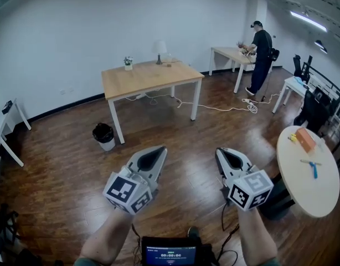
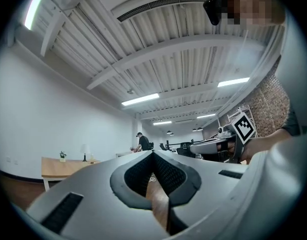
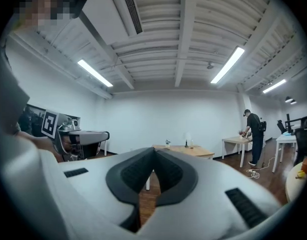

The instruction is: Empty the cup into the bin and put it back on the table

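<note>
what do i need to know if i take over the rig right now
Left gripper: shut, empty, held out over the floor.
Right gripper: shut, empty, level with the left one.
Bin: on the floor by the front leg of the wooden table, well ahead of both grippers.
Cup: too small to pick out from here; it may be near the lamp on that table.
Done: nothing that shows.
Left: walk over, find and grip the cup, tip it into the bin, set it back on the table.

Two hand-held grippers (image 1: 160,149) (image 1: 220,151), one bin (image 1: 104,136), one lamp (image 1: 159,50), one potted plant (image 1: 128,63), one standing person (image 1: 262,54)
</note>
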The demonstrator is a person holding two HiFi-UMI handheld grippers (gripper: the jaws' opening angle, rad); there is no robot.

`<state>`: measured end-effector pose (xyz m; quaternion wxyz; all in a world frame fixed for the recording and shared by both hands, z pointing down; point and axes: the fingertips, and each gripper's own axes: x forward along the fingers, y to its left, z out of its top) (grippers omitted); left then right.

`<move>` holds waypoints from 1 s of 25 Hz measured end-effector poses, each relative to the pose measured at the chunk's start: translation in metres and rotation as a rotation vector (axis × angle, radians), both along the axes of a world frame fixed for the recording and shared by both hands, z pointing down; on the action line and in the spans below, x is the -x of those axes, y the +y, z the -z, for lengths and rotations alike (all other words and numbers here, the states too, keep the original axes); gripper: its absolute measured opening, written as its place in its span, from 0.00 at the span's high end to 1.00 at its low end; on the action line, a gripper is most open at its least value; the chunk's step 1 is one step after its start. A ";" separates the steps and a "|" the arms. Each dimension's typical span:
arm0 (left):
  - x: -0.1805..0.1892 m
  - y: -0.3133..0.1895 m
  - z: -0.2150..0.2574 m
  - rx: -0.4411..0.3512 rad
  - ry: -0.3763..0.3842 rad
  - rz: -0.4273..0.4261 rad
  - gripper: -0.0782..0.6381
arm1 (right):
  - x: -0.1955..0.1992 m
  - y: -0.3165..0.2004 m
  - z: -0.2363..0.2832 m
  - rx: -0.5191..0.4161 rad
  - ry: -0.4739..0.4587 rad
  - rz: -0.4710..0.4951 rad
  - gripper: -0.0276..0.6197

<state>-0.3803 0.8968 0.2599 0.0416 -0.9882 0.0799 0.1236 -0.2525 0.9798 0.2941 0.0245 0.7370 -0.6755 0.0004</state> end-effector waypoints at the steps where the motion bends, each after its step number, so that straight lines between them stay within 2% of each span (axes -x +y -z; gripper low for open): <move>1: -0.004 -0.003 0.000 -0.001 -0.002 0.005 0.88 | -0.004 -0.004 0.001 -0.003 -0.001 0.007 0.95; 9: -0.060 -0.032 -0.003 -0.022 -0.020 0.064 0.88 | -0.063 -0.040 0.004 -0.026 0.007 0.087 0.95; 17: -0.114 -0.073 -0.003 -0.021 -0.027 0.140 0.88 | -0.126 -0.083 0.005 -0.042 -0.011 0.156 0.95; 25: -0.165 -0.093 -0.004 -0.022 -0.051 0.190 0.88 | -0.187 -0.109 0.002 -0.048 -0.039 0.206 0.95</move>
